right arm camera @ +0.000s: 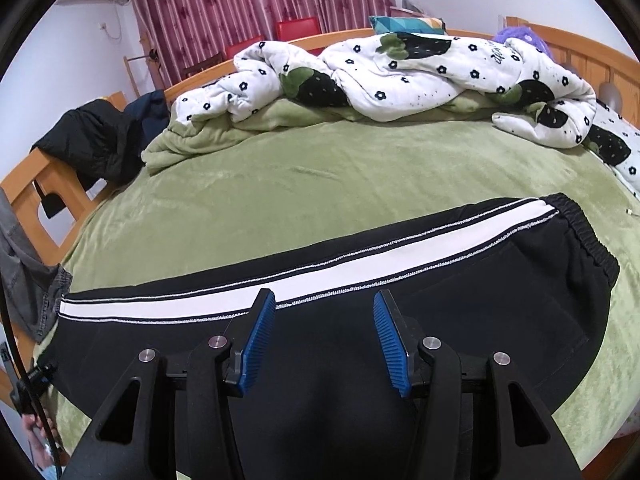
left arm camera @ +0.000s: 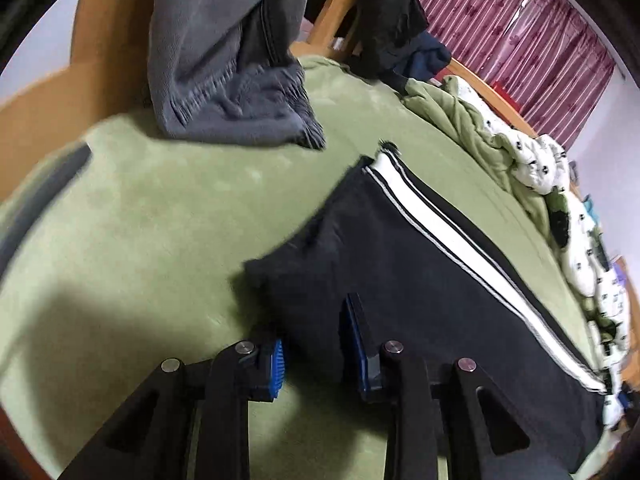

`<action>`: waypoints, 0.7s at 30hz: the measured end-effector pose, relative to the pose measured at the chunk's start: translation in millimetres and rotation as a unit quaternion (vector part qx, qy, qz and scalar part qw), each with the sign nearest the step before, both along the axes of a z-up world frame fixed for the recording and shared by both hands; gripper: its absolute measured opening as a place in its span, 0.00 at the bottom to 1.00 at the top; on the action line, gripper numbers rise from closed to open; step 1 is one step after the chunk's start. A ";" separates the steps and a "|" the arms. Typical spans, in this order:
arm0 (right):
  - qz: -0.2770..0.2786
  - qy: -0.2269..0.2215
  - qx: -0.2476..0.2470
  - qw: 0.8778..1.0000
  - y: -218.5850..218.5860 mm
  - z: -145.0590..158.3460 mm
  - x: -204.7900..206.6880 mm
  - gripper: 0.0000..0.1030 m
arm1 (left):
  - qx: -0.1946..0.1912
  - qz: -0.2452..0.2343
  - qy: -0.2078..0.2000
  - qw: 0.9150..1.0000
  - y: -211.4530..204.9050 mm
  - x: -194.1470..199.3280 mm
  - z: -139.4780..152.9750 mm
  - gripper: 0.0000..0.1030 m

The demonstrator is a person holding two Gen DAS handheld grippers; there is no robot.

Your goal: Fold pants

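Note:
Black pants (right arm camera: 360,360) with a white side stripe (right arm camera: 320,276) lie flat on the green bed cover (right arm camera: 320,184), legs together, waistband at the right in the right wrist view. My right gripper (right arm camera: 324,312) is open and empty, just above the pants' thigh area near the stripe. In the left wrist view the pants (left arm camera: 420,280) run away toward the right, leg cuffs at the far end. My left gripper (left arm camera: 312,344) is open, with the near edge of the black cloth lying between its blue pads; the pads do not press on it.
Grey trousers (left arm camera: 224,60) hang over the wooden footboard (left arm camera: 108,32) at the left. A white flowered quilt (right arm camera: 400,76) and a green blanket (right arm camera: 224,132) are heaped along the far side. A dark jacket (right arm camera: 100,136) drapes over the bed rail.

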State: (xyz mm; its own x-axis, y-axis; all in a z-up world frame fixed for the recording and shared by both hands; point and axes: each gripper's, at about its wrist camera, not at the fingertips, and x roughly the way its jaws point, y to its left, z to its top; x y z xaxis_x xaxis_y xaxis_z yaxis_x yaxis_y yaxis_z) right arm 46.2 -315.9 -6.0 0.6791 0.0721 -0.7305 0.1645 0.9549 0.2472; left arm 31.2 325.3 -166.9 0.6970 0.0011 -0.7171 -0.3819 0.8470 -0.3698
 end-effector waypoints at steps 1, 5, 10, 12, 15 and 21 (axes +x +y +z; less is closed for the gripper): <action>0.001 -0.001 -0.003 1.000 0.8 -0.2 -0.3 0.50 | 0.002 -0.002 0.002 1.000 -1.3 0.0 0.3 0.26; 0.002 0.000 -0.007 1.000 0.1 -4.8 -0.7 0.56 | 0.031 -0.013 0.014 0.999 -8.7 2.2 4.8 0.16; -0.004 0.003 -0.016 1.000 -7.6 -11.9 0.7 0.56 | 0.049 -0.020 0.030 0.998 -8.1 -12.8 17.0 0.23; -0.002 0.007 -0.014 1.000 -13.9 -15.9 2.5 0.56 | 0.081 -0.020 0.038 0.996 -10.7 -25.4 23.1 0.23; -0.006 0.007 -0.030 0.999 -20.8 -21.1 6.4 0.56 | 0.135 -0.024 0.040 0.990 -16.5 -44.4 40.1 0.24; 0.004 0.023 -0.055 0.998 -34.7 -41.0 34.3 0.56 | 0.167 -0.040 -0.011 0.985 -28.7 -44.3 88.5 0.51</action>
State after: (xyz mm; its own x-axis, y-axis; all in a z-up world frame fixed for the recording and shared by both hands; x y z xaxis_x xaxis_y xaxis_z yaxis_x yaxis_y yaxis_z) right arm 80.5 -350.7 -47.0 0.6438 -0.0055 -0.7652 0.1665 0.9770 0.1330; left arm -13.1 296.6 -78.4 0.7200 0.1780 -0.6707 -0.3031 0.9501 -0.0733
